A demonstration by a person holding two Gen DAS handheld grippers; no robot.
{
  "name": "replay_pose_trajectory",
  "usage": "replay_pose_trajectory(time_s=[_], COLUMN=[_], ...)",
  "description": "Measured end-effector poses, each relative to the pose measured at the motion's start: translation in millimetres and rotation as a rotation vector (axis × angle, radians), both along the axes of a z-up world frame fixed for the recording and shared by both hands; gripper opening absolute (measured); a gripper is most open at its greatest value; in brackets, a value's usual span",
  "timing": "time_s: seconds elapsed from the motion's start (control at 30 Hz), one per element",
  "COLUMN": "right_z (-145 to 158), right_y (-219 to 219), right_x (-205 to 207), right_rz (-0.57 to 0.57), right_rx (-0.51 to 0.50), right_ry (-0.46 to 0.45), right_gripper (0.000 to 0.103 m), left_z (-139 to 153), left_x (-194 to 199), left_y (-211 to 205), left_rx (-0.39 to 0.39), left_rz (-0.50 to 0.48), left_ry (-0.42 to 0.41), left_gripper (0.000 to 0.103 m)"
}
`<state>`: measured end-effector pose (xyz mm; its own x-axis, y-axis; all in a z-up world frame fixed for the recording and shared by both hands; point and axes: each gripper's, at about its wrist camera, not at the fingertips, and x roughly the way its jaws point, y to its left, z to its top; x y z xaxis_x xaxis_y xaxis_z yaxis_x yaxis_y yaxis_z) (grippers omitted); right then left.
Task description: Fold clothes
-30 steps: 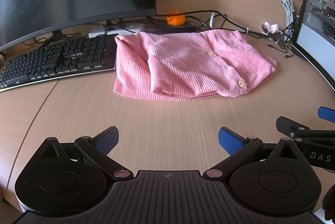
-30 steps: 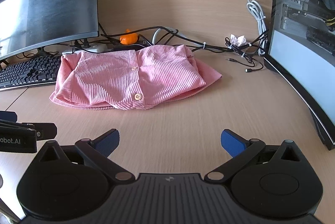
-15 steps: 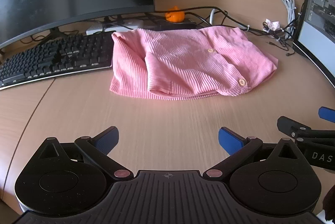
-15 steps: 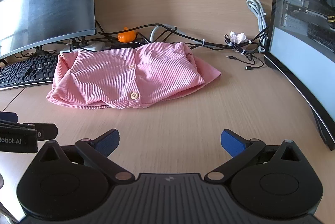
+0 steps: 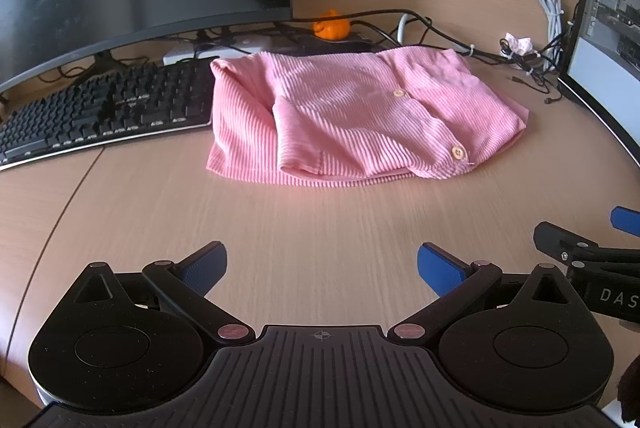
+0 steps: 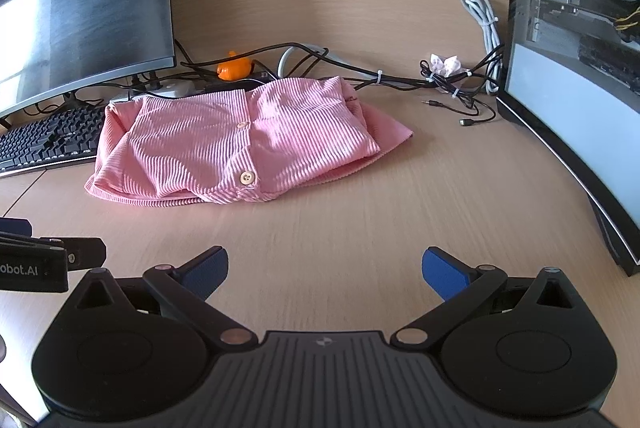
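Wooden desk [image 5: 320, 224] carries a folded pink shirt [image 5: 360, 119] just beside a black keyboard [image 5: 100, 111], cables behind it. Left gripper [image 5: 320, 262] and right gripper [image 6: 325, 268] hover near the shirt, both spread wide, holding nothing.

Folded pink ribbed shirt [image 5: 360, 119] with two pale buttons lying on a wooden counter [image 5: 280, 228], black keyboard [image 5: 104, 111] touching its left edge, orange fruit [image 5: 331, 27] among cables behind, left gripper [image 5: 320, 264] hovering nearby, blue-tipped fingers [image 5: 440, 266] spread wide, empty.
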<state>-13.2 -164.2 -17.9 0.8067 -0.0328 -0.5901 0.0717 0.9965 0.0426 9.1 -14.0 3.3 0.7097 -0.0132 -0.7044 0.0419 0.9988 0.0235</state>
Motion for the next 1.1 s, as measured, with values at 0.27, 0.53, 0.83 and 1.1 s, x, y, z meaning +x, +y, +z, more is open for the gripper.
replay_pose_trajectory(time_s=[0.27,0.53,0.83,1.1], right_z=[-0.2,-0.4,-1.2,-1.5], right_y=[-0.4,-0.6,-0.7,-0.9], right_x=[-0.7,-2.1,-2.7,-2.4], right_rz=[0.003,0.005,0.000,0.001], right_rx=[0.002,0.003,0.005,0.004], right_ry=[0.003,0.004,0.003,0.007], right_gripper=[0.103,0.103,0.103,0.103], left_z=[-0.3,-1.6,-1.4,-1.3], left_x=[-1.8,-2.3,-2.8,-2.2], left_y=[-0.7,3.2,4.0,2.4], left_rx=[0.001,0.001,0.006,0.005], left_rz=[0.006,0.005,0.001,0.002], left_ry=[0.007,0.011,0.012,0.016], left_gripper=[0.103,0.103,0.103,0.103])
